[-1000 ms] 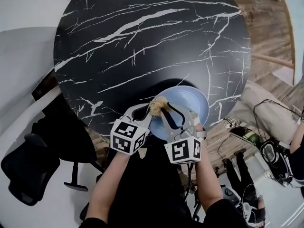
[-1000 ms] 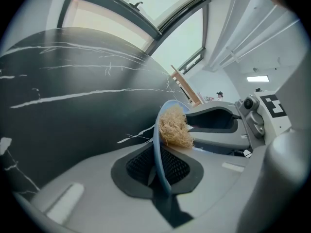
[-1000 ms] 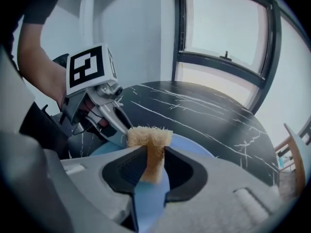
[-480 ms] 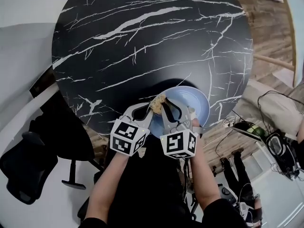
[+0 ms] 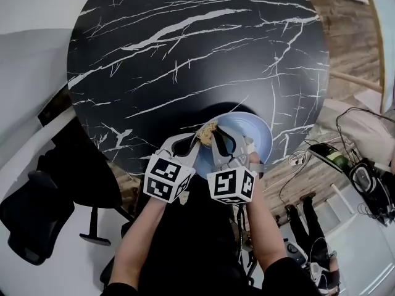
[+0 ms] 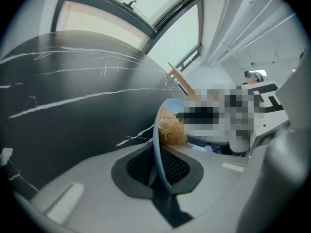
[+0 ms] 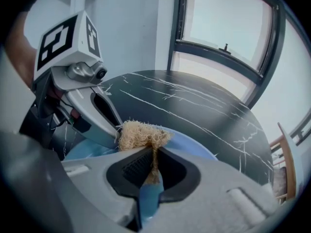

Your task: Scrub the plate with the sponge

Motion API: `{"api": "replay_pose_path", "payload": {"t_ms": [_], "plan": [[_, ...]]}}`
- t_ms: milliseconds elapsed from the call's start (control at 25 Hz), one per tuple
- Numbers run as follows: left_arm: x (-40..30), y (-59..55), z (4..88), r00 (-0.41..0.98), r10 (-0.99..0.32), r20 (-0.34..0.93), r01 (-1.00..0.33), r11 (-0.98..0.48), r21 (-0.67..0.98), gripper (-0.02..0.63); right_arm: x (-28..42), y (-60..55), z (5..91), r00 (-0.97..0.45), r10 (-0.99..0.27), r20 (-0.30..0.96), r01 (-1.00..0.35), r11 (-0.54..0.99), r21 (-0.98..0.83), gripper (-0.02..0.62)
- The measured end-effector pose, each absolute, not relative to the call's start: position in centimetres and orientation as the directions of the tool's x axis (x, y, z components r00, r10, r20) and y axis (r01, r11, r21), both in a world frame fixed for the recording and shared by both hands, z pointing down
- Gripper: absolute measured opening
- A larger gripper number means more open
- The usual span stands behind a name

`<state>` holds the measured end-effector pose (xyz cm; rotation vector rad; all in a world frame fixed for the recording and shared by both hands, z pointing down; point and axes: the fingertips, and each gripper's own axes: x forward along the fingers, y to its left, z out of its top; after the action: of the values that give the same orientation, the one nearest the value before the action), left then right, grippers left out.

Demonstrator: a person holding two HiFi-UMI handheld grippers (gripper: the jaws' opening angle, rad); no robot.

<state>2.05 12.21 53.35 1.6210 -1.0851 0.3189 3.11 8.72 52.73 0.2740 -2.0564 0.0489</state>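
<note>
A light blue plate (image 5: 250, 133) is tilted at the near edge of the black marble table (image 5: 185, 54). My left gripper (image 5: 188, 142) is shut on the plate's left rim, and that rim (image 6: 158, 147) runs edge-on between its jaws. My right gripper (image 5: 217, 142) is shut on a tan fibrous sponge (image 5: 206, 132), which rests against the plate near the left gripper. In the right gripper view the sponge (image 7: 141, 134) is pinched between the pads over the blue plate (image 7: 192, 147), with the left gripper's finger (image 7: 97, 113) just beside it.
The round table stretches away beyond the plate. A black office chair (image 5: 37, 208) stands at the lower left. Cables and gear (image 5: 358, 171) lie on the wooden floor at the right. A wooden chair (image 7: 286, 159) and windows stand beyond the table.
My right gripper has shifted slightly left and lower with the sponge, closer to the left gripper. The left gripper and plate have stayed put.
</note>
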Motion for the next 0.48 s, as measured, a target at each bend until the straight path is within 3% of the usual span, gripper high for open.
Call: {"api": "replay_pose_path", "payload": {"t_ms": [480], "plan": [[2.0,12.3,53.3,0.531,-0.489,0.692,-0.783,0.030,0.621,0.021,6.5,3.7,52.5,-0.354,-0.394,0.848,-0.311,0.905,0.290,0.034]]}}
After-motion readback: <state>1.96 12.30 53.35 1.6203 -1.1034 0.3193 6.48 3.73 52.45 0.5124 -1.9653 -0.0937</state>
